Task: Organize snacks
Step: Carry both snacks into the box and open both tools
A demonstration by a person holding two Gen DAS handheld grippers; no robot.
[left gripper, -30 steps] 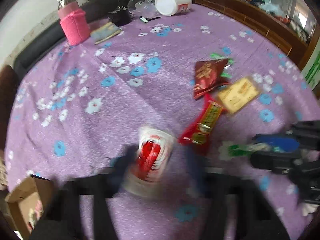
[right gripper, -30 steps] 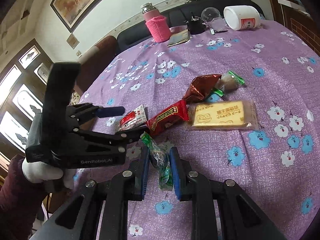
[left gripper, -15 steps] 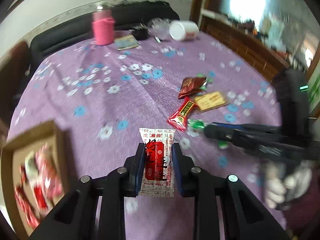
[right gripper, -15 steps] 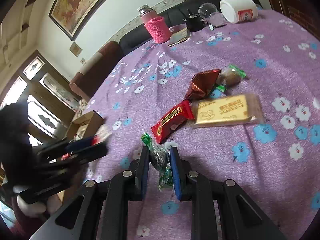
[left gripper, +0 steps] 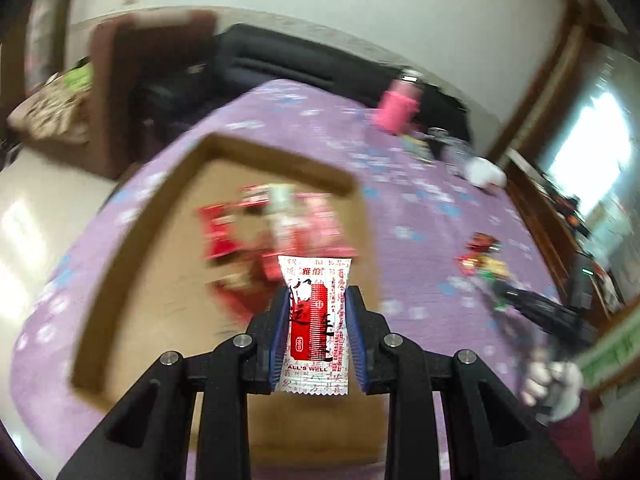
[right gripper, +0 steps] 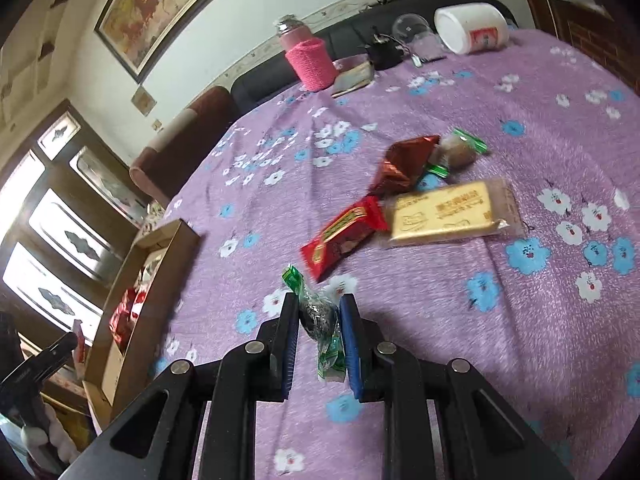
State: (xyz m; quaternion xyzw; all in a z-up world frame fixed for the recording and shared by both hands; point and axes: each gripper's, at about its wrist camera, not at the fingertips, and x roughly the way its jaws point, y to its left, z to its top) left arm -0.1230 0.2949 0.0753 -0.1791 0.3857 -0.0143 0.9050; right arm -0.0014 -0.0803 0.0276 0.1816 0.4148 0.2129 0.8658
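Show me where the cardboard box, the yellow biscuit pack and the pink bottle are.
cardboard box [left gripper: 136,248], left wrist view, on its left wall.
yellow biscuit pack [right gripper: 444,214], right wrist view, on the middle of its wrapper.
pink bottle [right gripper: 310,62], right wrist view, on its knitted sleeve.

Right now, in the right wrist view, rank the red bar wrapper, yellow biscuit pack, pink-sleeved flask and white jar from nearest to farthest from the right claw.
From the right claw:
1. Red bar wrapper, just ahead on the cloth.
2. Yellow biscuit pack, ahead and to the right.
3. Pink-sleeved flask, at the far edge, slightly left.
4. White jar, lying at the far right edge.
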